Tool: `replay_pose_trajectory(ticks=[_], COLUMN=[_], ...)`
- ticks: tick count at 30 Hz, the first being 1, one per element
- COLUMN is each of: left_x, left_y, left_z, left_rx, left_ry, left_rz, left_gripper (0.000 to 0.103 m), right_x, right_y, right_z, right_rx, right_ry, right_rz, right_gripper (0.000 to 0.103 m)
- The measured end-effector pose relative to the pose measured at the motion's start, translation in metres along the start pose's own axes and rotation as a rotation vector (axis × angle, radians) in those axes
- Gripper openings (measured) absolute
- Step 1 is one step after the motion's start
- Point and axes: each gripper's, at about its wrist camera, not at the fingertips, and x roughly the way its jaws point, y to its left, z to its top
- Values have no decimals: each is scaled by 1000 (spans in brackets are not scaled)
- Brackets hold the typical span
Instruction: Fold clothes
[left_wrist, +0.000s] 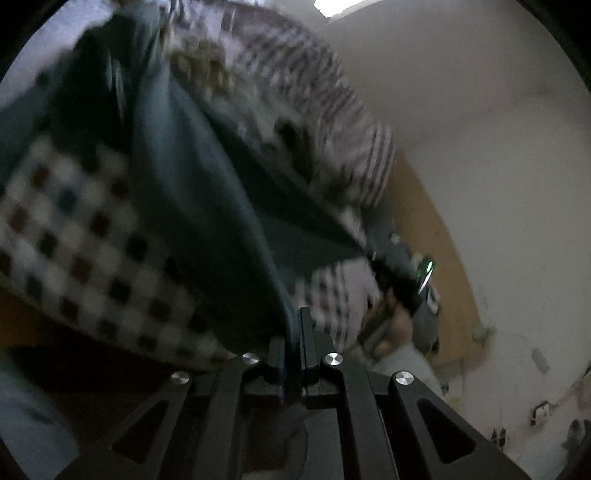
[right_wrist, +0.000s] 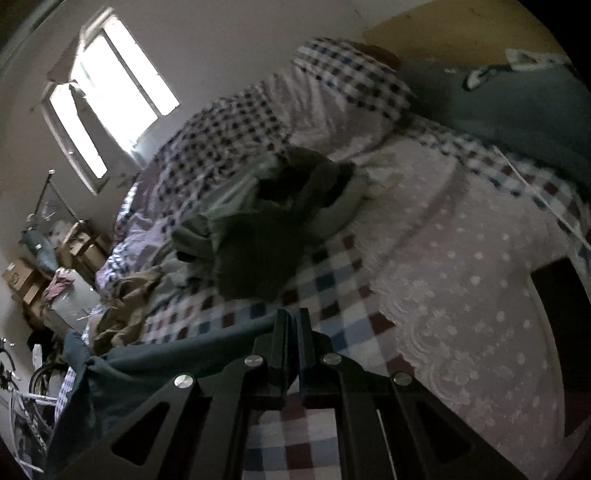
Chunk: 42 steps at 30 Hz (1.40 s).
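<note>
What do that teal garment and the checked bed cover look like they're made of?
The teal garment looks like soft, matte knit cloth, perhaps cotton jersey: it drapes and bunches with no shine. The checked bed cover seems a woven or quilted fabric, matte, with printed squares and soft creases. Blur leaves the weave unclear.

Both wrist views look forward-down along closed fingers, close over the checked-quilt bed (right_wrist: 332, 280), sharing the teal cloth garment (left_wrist: 207, 206).
</note>
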Motion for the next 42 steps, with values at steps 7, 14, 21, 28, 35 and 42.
replay_pose_trajectory(ticks=[7, 14, 21, 28, 35, 42], left_x=[3, -22, -18, 8, 65, 108], left_y=[17, 21, -1, -1, 39, 66], left_z=[-17, 24, 94, 189, 272, 293], left_rx=[-71, -7, 186, 291, 270, 308], left_ry=[57, -112, -273, -343, -280, -164], left_rz=[44, 121, 314, 603, 846, 1024], left_gripper=[61, 69, 71, 71, 71, 33], right_x=[4, 24, 53, 68, 78, 75], right_y=[-1, 49, 91, 129, 139, 133], right_z=[1, -9, -32, -41, -41, -33], right_rx=[17, -135, -252, -354, -381, -355], right_ry=[-46, 20, 122, 128, 134, 126], right_rz=[-127, 26, 88, 142, 166, 183], right_gripper=[6, 25, 37, 39, 40, 40])
